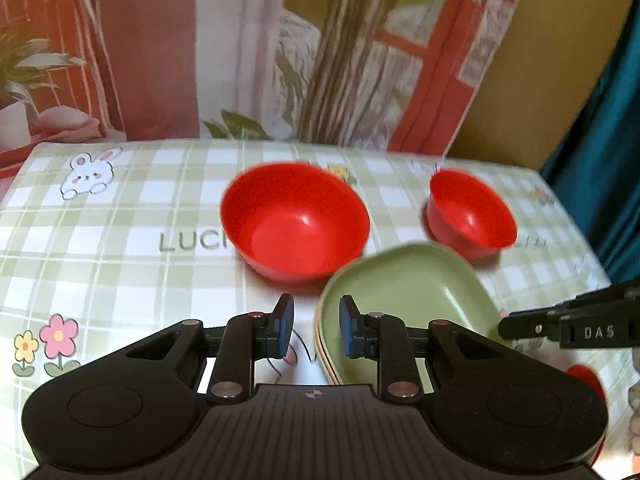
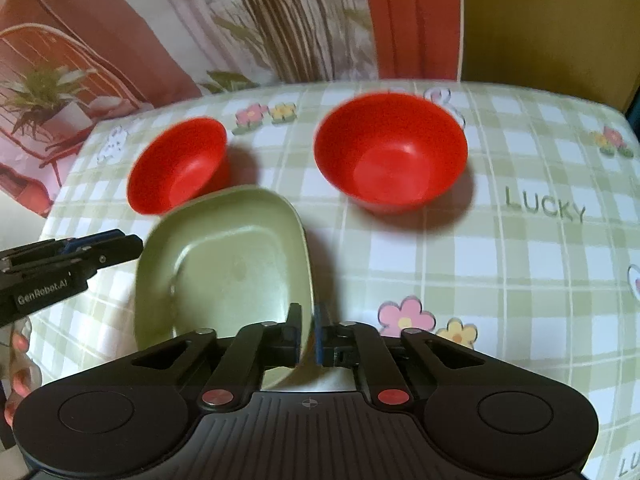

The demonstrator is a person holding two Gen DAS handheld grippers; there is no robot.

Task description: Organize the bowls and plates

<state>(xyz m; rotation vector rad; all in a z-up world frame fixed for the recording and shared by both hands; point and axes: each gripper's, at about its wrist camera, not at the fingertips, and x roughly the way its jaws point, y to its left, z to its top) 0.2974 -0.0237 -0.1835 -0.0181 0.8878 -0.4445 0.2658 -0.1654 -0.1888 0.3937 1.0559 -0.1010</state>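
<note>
The right tool [image 2: 307, 334] is clamped on the near rim of a square green plastic plate with rounded corners [image 2: 228, 264], one finger inside the rim and one outside. In the left wrist view this plate tops a small stack; an orange-pink edge shows beneath it. The left tool [image 1: 315, 326] has its fingers apart around the stack's left rim, one blue pad [image 1: 349, 326] over the plate, the other outside it. On the green-and-white checked desk [image 2: 500, 280] behind the plate stand two round red plastic bowls, well apart: a large red bowl [image 2: 390, 152] and a small red bowl [image 2: 180, 164], the small one just beyond the plate's far corner. A printed backdrop [image 2: 280, 20] rises behind the desk.
</note>
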